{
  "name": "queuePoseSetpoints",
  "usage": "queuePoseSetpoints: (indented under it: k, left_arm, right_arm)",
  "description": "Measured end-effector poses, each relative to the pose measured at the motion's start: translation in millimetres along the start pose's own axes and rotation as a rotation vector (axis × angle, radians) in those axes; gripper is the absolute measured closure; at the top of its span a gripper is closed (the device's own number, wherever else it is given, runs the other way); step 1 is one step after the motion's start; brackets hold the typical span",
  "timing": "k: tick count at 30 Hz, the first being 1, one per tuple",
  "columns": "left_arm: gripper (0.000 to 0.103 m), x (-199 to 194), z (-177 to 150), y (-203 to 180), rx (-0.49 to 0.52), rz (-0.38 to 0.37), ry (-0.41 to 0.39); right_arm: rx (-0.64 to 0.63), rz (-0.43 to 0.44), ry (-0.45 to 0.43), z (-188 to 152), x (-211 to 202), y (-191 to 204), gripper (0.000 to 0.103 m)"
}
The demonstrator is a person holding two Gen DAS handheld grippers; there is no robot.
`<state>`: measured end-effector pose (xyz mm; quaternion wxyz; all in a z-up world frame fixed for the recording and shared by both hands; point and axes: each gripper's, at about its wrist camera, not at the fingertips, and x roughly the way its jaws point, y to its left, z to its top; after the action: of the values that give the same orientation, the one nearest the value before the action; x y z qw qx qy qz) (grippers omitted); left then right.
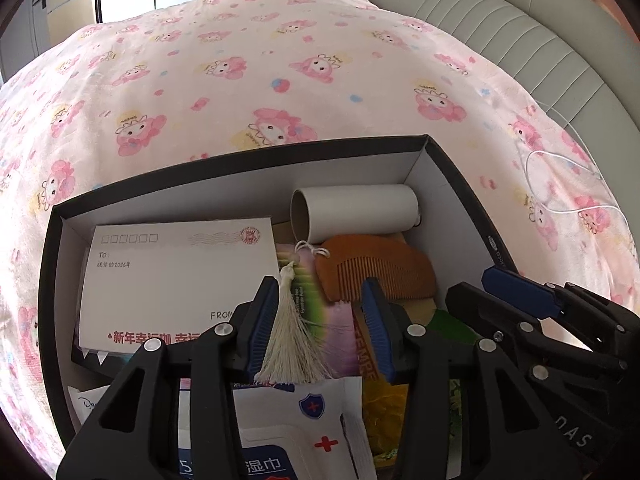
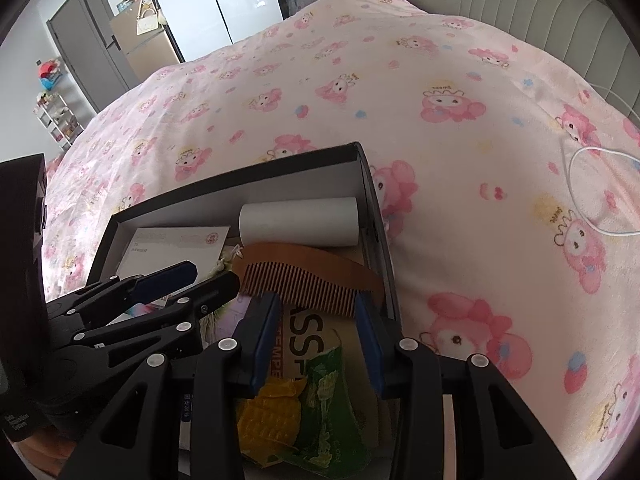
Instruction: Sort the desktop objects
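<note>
Both tools stand apart over the box point(image 1: 248, 160): left tool point(image 1: 320, 332) astride the tassel point(image 1: 290, 340), right tool point(image 2: 318, 344) nearing the comb point(image 2: 304, 276). Advised: close squarely, lift straight.

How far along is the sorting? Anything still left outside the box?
Mostly packed, it seems: the box already holds the envelope, paper tube, comb, tassel and wet wipes. Nothing is in hand; the left gripper and right gripper hover open over it. Left outside: only a white cable on the pink bedspread.
</note>
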<state>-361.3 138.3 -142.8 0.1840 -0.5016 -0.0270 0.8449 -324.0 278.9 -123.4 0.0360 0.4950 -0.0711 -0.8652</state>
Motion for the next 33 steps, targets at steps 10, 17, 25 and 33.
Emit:
queuePoseSetpoints:
  k: [10,17,25,33]
  left_arm:
    - [0.058,-67,18,12,-0.003,0.07,-0.135]
    - [0.051,-121,26,35,-0.033,0.111,-0.213]
    - [0.051,-173,19,61,-0.05,0.152,-0.271]
    - [0.05,-214,8,79,-0.066,0.178,-0.303]
  right_arm:
    - [0.007,-0.048,-0.105,16,-49,25,0.067]
    - [0.012,-0.038,-0.151,26,-80,62,0.059]
    - [-0.005,-0.021,-0.184,26,-105,102,0.059]
    - [-0.025,-0.016,-0.192,17,-124,140,0.059]
